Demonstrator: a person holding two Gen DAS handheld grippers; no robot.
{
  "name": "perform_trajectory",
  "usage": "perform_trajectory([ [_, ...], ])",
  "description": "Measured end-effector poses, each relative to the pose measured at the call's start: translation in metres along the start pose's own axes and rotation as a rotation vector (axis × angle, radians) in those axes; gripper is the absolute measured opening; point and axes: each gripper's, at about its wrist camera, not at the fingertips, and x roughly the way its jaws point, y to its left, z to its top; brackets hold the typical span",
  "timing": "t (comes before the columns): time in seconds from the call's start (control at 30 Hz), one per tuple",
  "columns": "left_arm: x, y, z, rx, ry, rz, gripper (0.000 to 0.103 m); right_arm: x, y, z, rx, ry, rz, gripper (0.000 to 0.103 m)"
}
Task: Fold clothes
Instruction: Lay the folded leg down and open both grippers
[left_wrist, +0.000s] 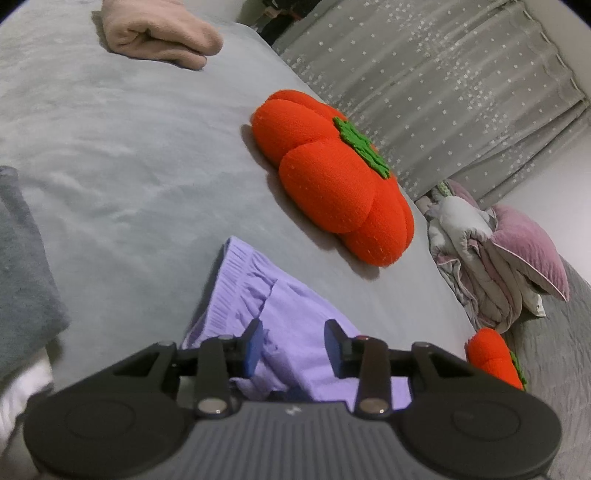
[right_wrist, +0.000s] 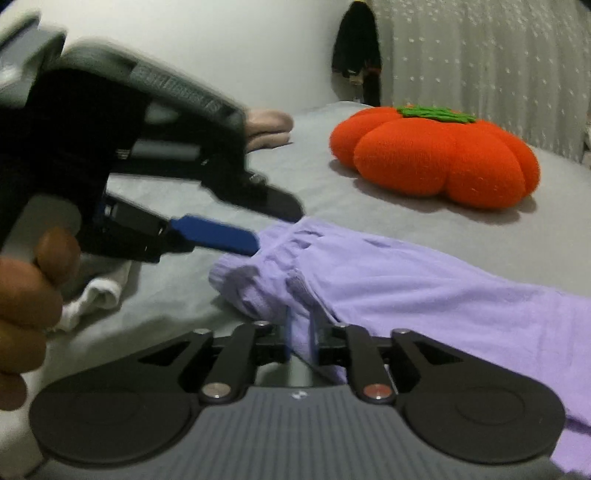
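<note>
A lilac garment (left_wrist: 291, 314) with a gathered waistband lies on the grey bed sheet (left_wrist: 129, 147); it also shows in the right wrist view (right_wrist: 424, 295). My left gripper (left_wrist: 293, 345) is open, its blue pads hovering over the cloth just behind the waistband. In the right wrist view the left gripper (right_wrist: 221, 230) comes in from the left with a blue finger at the waistband edge. My right gripper (right_wrist: 300, 339) is shut on a fold of the lilac garment near the waistband.
An orange pumpkin cushion (left_wrist: 332, 177) sits beyond the garment, also in the right wrist view (right_wrist: 439, 155). A folded pink cloth (left_wrist: 159, 33) lies far off. A grey cloth (left_wrist: 22, 266) and white cloth (right_wrist: 96, 295) lie left. Bedding pile (left_wrist: 495, 258) and a second orange cushion (left_wrist: 495, 358) lie right.
</note>
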Motion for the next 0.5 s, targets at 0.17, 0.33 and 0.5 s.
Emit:
perform_trajectory([
  [0.17, 0.003, -0.013, -0.006, 0.06, 0.014, -0.046, 0.039, -0.015, -0.033, 0.012, 0.082, -0.019, -0.052, 0.028],
  [0.33, 0.009, -0.025, -0.014, 0.13, 0.034, -0.083, 0.039, -0.02, -0.083, 0.012, 0.223, 0.02, -0.129, 0.029],
  [0.5, 0.031, -0.024, -0.024, 0.14, 0.126, -0.04, 0.04, -0.018, -0.089, -0.011, 0.239, 0.097, -0.15, 0.029],
])
